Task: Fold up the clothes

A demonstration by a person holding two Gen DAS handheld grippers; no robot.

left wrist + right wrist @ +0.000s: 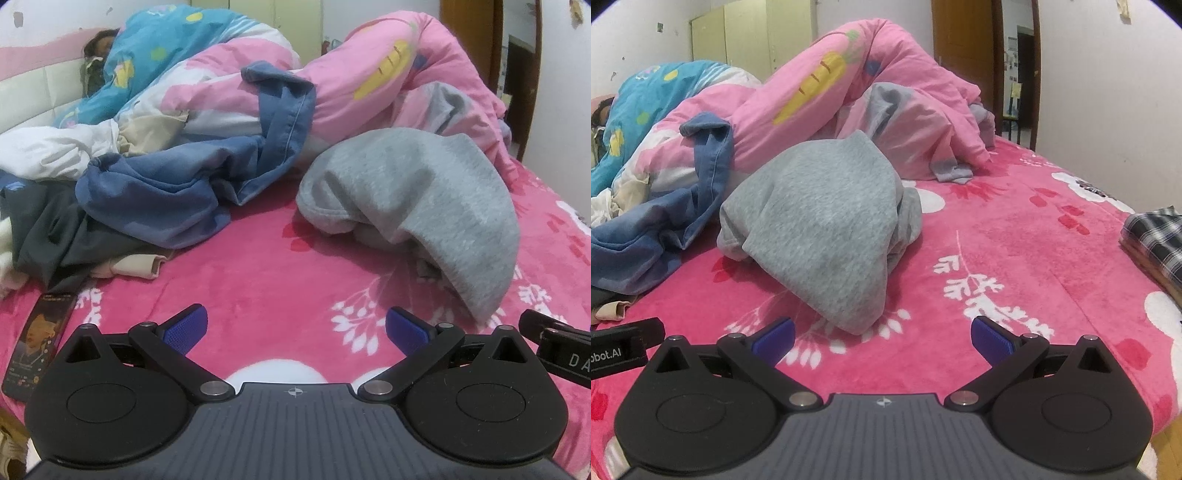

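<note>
Crumpled grey fleece garment (820, 221) lies heaped on pink floral blanket (1015, 251); long axis indeterminate. Left gripper (295, 328) and right gripper (882, 334): jaws apart, empty.

White walls (1108, 92), pale wardrobe (750, 37), wooden door (960, 48), pink-blanketed bed (1015, 236).

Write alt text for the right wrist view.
A crumpled grey sweatshirt lies on a pink flowered blanket, just ahead of the open right gripper. Behind it are a pink quilt and blue jeans; folded plaid cloth sits far right.
</note>
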